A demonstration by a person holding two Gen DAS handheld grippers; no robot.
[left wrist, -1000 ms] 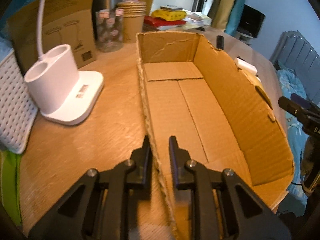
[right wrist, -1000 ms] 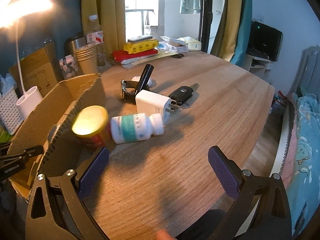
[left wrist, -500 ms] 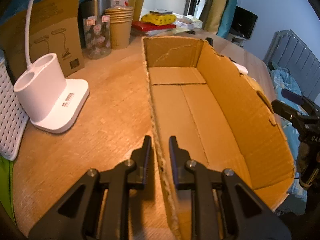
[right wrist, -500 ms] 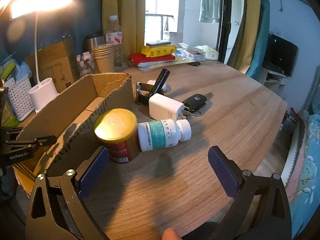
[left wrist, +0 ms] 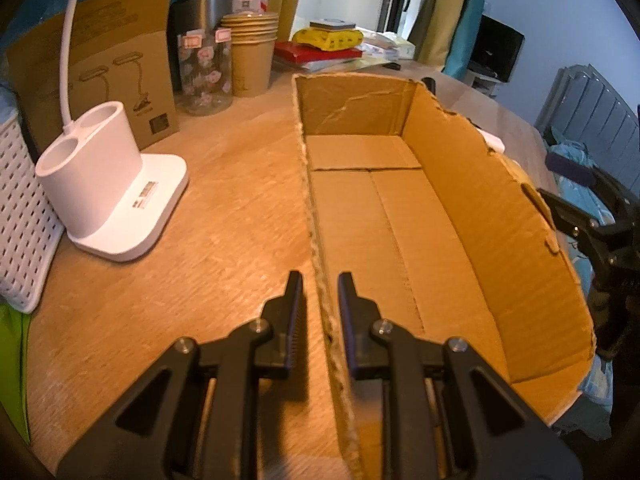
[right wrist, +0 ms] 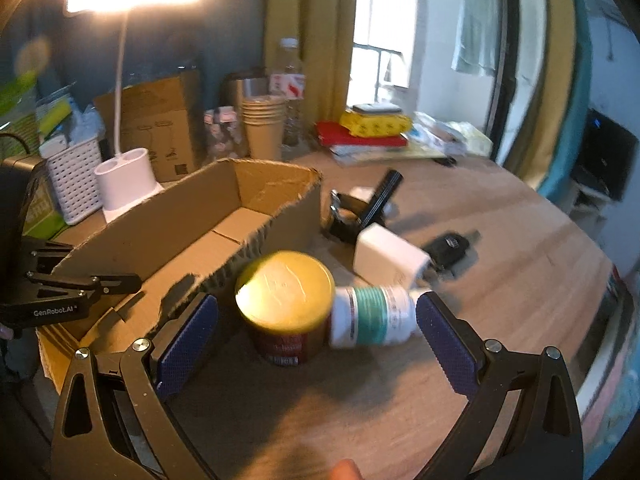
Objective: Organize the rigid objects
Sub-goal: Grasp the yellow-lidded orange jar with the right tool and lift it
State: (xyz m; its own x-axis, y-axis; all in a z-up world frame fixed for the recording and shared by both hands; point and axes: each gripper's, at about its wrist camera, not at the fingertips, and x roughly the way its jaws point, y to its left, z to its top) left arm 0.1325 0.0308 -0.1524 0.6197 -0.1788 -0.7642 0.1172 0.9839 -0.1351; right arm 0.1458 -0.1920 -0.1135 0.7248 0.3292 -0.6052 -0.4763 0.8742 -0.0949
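A long, empty open cardboard box lies on the wooden table; it also shows in the right wrist view. My left gripper is shut on the box's near left wall. My right gripper is open, its blue pads on either side of a red can with a gold lid and a white pill bottle with a teal label lying on its side. Behind them lie a white charger, a black car key and a black watch with a black stick.
Left of the box stand a white lamp base, a white basket, a brown carton, a patterned jar and stacked paper cups. Books lie at the table's far side. The table edge curves at right.
My right gripper has moved forward and down until the can and the pill bottle lie between its open pads. My left gripper has kept its hold on the box wall.
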